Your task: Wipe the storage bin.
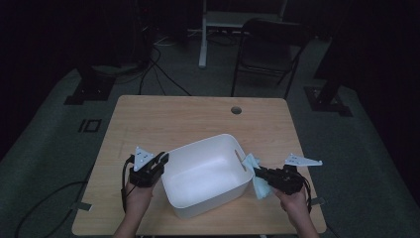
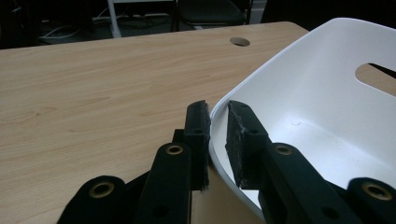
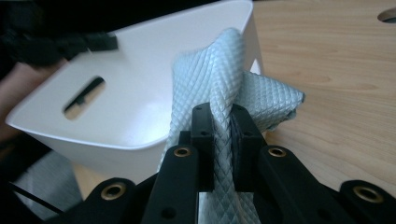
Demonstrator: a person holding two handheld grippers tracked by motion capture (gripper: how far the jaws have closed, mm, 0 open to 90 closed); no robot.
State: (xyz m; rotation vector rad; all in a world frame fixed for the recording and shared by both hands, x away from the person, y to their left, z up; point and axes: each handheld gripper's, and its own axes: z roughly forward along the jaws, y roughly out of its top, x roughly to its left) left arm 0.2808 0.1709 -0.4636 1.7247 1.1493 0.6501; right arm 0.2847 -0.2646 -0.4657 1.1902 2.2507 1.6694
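The cloth (image 3: 219,70) looks soft and light, a pale blue quilted rag that folds and droops freely, so it will sag wherever it is not held; a pinch through a bunched fold is the sound hold, and the right gripper (image 3: 222,130) has just that, its jaws pressed together on a twisted ridge of fabric. The loose end rises ahead of those jaws, up against the outer wall of the white bin (image 1: 205,173), which sits on the desk (image 1: 163,119). The bin seems thin, stiff, smooth plastic, likely light and a little slippery; its rim is the natural hold. The left gripper (image 2: 218,135) straddles that rim, one jaw outside, one inside, probably clamped, though a sliver of gap remains.
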